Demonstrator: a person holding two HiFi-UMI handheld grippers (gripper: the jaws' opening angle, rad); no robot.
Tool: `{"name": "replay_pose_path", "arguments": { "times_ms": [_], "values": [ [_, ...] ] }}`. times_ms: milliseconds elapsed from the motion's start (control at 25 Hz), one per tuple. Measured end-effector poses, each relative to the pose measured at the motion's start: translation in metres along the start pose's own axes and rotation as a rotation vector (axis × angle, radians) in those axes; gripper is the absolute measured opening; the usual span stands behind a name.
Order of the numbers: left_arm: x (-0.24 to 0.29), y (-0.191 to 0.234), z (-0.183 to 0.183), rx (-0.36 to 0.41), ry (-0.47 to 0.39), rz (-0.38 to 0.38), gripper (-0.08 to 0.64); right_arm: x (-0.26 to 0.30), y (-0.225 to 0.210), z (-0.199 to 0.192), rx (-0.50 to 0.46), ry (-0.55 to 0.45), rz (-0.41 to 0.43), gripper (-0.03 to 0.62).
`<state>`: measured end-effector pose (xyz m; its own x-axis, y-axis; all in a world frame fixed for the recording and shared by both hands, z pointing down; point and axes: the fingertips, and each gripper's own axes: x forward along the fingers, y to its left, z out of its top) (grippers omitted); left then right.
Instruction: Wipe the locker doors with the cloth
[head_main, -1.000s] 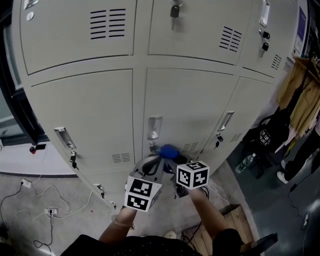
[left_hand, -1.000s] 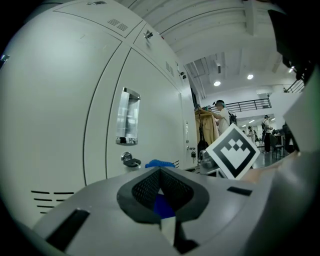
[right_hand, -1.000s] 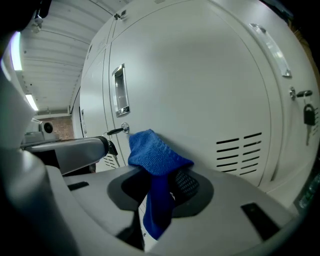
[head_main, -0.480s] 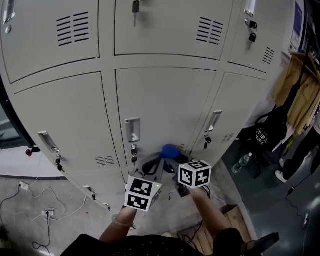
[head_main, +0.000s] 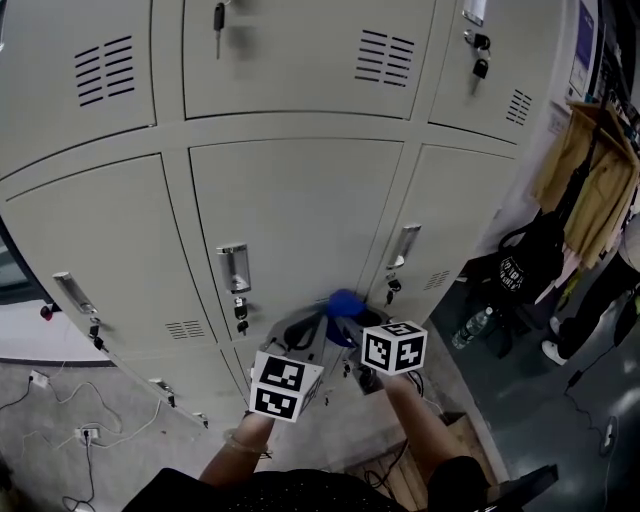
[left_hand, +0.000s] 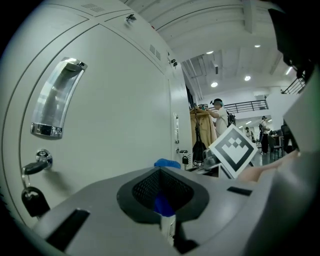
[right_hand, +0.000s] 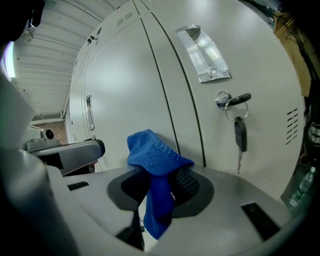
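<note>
Grey locker doors (head_main: 300, 190) fill the head view, with the handle (head_main: 232, 266) of the middle door and its hanging key (head_main: 240, 312) just above my grippers. My right gripper (head_main: 346, 320) is shut on a blue cloth (head_main: 343, 302), held close to the foot of the middle door. In the right gripper view the cloth (right_hand: 156, 156) drapes over the shut right gripper (right_hand: 160, 177) and hangs into the gap. The left gripper (head_main: 305, 335) sits beside it, apart from the cloth. Its jaws (left_hand: 161, 172) are together, with a sliver of blue in their hollow.
The right-hand door has a handle (head_main: 403, 245) and key (head_main: 392, 288). Coats (head_main: 590, 180), a black bag (head_main: 528, 268) and a water bottle (head_main: 468, 328) stand at the right. Cables (head_main: 60, 400) lie on the floor at the left. A wooden pallet (head_main: 455, 440) lies below my right arm.
The lockers have slid left in the head view, so my view has shifted right along the row. Both grippers hold the same pose, with the cloth still in the right one.
</note>
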<state>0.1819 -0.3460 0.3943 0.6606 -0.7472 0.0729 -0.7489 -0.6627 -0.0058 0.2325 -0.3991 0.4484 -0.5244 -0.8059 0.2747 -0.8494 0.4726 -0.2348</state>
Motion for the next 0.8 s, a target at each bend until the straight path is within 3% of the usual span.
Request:
{"name": "replay_pose_path", "arguments": {
  "times_ms": [520, 680, 800],
  "values": [
    [0.012, -0.012, -0.002, -0.018, 0.001, -0.015, 0.006, -0.022, -0.053, 0.000, 0.054, -0.030, -0.162, 0.127],
    [0.007, -0.011, -0.003, -0.016, 0.006, -0.021, 0.006, -0.024, -0.051, 0.000, 0.054, -0.047, -0.208, 0.101],
    [0.002, -0.009, -0.004, -0.017, 0.009, -0.026, 0.006, -0.027, -0.038, 0.007, 0.084, -0.084, -0.197, 0.098]
  ]
}}
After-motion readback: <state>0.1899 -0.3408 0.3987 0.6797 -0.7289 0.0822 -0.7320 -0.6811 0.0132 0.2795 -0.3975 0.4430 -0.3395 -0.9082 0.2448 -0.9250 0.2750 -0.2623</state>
